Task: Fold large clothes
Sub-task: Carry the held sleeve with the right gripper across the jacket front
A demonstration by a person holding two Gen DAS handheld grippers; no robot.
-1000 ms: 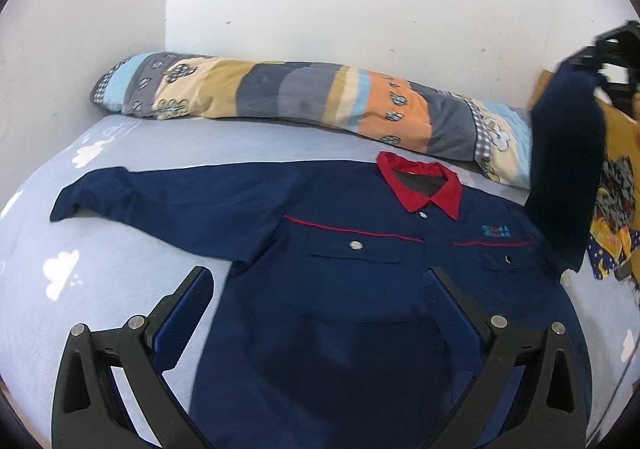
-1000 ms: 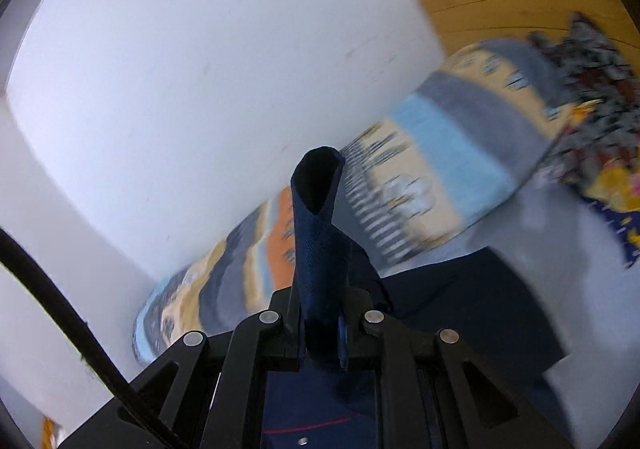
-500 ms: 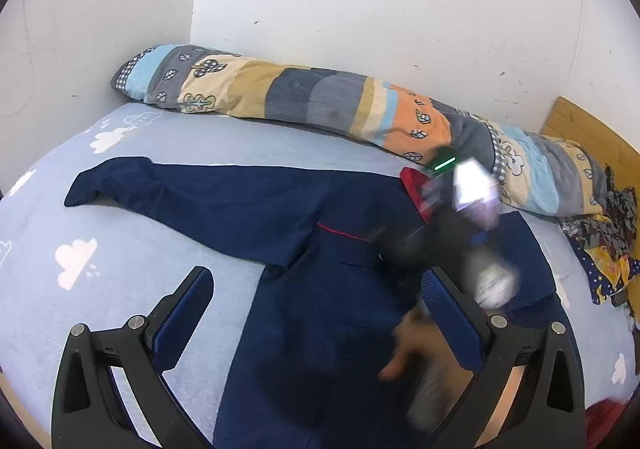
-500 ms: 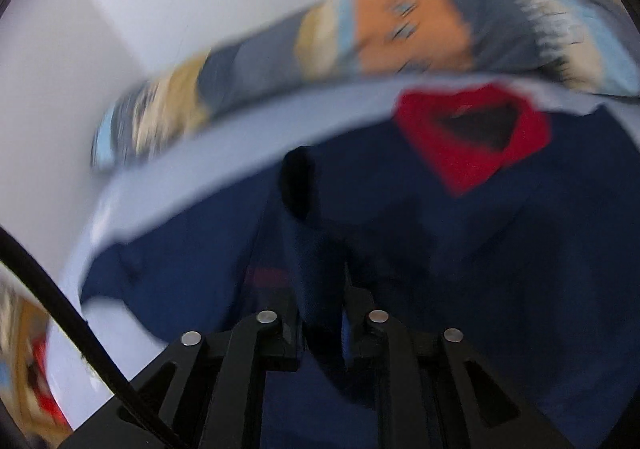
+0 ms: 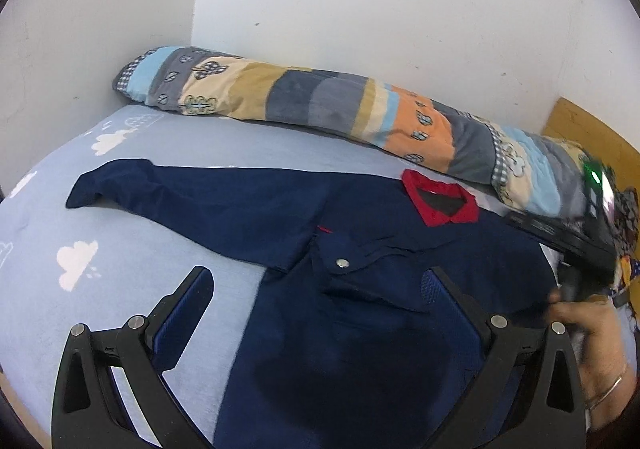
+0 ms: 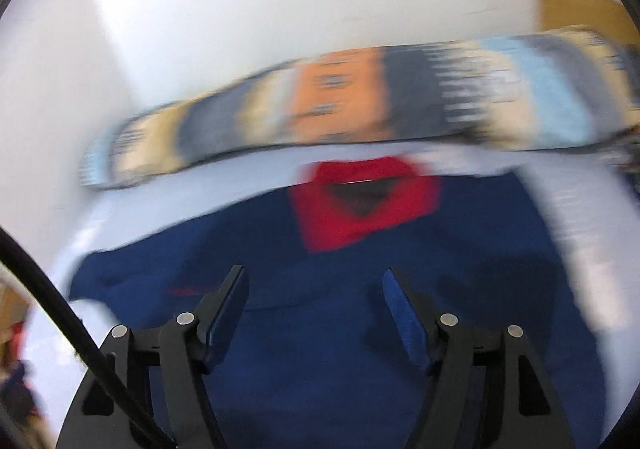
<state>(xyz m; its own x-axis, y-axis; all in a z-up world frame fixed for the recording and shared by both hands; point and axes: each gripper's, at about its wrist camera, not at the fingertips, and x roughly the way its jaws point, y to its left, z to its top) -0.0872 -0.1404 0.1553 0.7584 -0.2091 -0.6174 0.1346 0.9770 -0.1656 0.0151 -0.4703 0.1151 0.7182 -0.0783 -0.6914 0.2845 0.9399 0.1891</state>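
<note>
One navy shirt (image 5: 360,349), red collar (image 5: 440,203), flat under two spread, empty claws (image 5: 316,289) (image 6: 314,289).

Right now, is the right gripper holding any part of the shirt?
No, the right gripper stands open above the navy shirt, with nothing between its pads.

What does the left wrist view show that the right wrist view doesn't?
Only the left wrist view shows the jacket's outstretched sleeve, the cloud-print sheet, a chest button, and the person's hand with the right tool's body beside the jacket. Only the right wrist view shows the right tool from behind, open, nothing between its pads, plus a black cable. Both show the jacket, its red collar, the striped bolster and the wall.
</note>
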